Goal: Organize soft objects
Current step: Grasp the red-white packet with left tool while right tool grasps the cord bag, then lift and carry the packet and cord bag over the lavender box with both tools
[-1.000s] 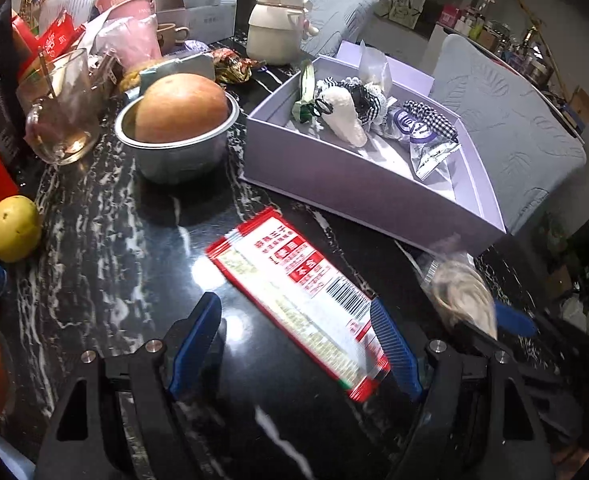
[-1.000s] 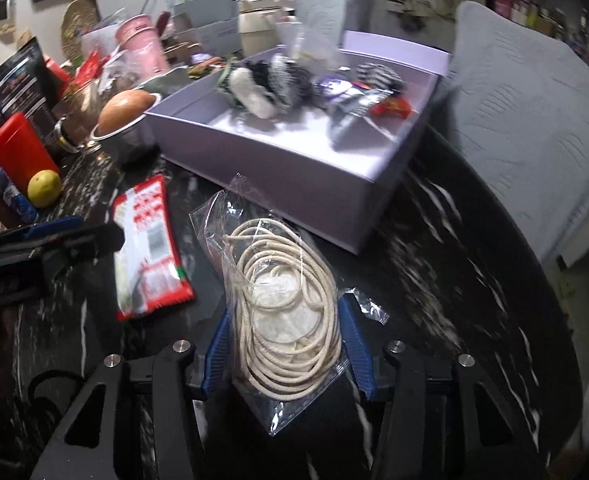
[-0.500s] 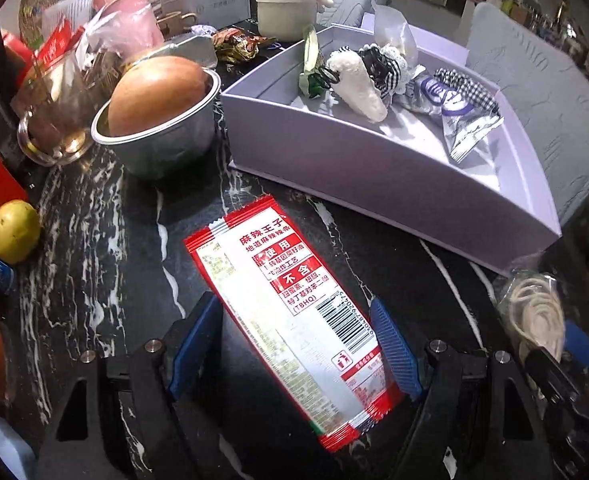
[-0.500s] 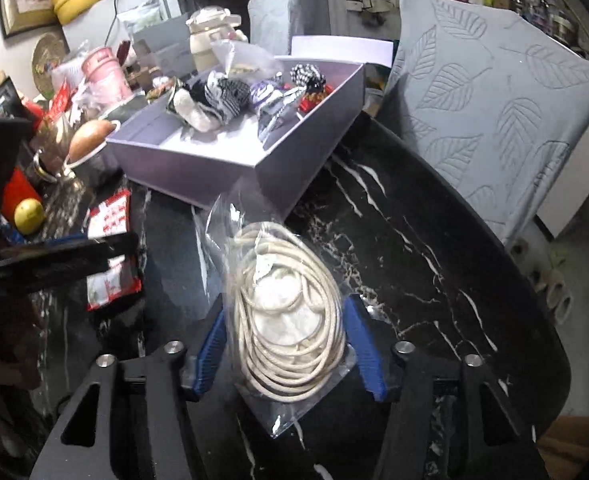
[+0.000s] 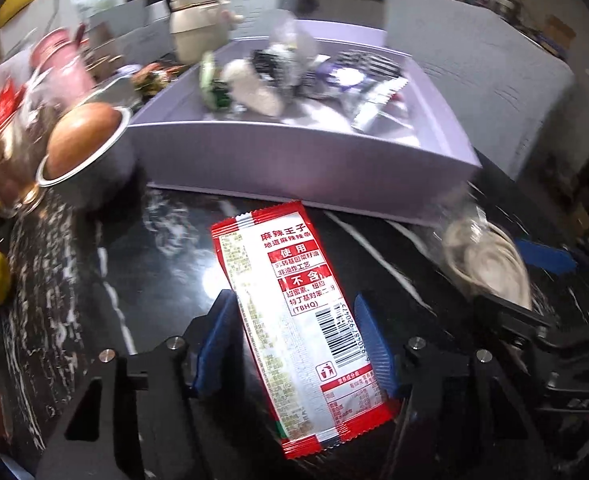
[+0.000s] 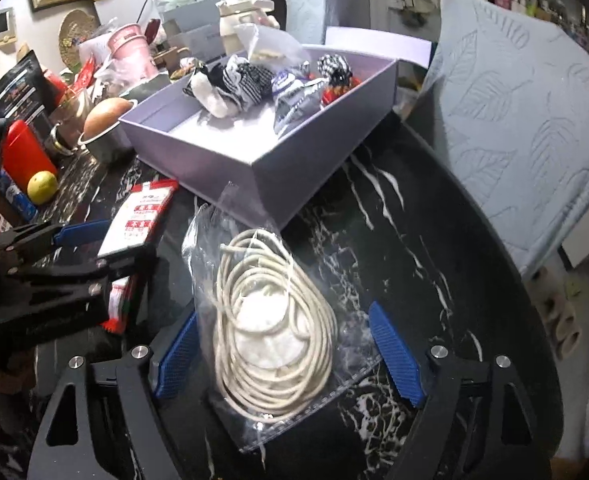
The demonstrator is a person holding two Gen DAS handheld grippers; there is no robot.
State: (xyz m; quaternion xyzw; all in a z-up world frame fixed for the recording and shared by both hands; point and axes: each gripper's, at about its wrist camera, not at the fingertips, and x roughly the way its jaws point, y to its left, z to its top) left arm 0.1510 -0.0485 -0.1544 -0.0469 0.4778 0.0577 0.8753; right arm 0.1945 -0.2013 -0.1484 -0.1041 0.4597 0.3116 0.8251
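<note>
Between the left claw's (image 5: 294,344) closing jaws, the limp packet (image 5: 290,312) wants a mid-width pinch; right claw (image 6: 290,354) open around the bag (image 6: 270,320).

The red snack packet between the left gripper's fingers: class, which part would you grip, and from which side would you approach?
Grip the red snack packet across its narrow width, near the barcode end. It lies flat on the table, long axis running toward the lavender box, so come from the near short end. The left gripper already straddles its long edges there, so closing should pinch them.
</note>
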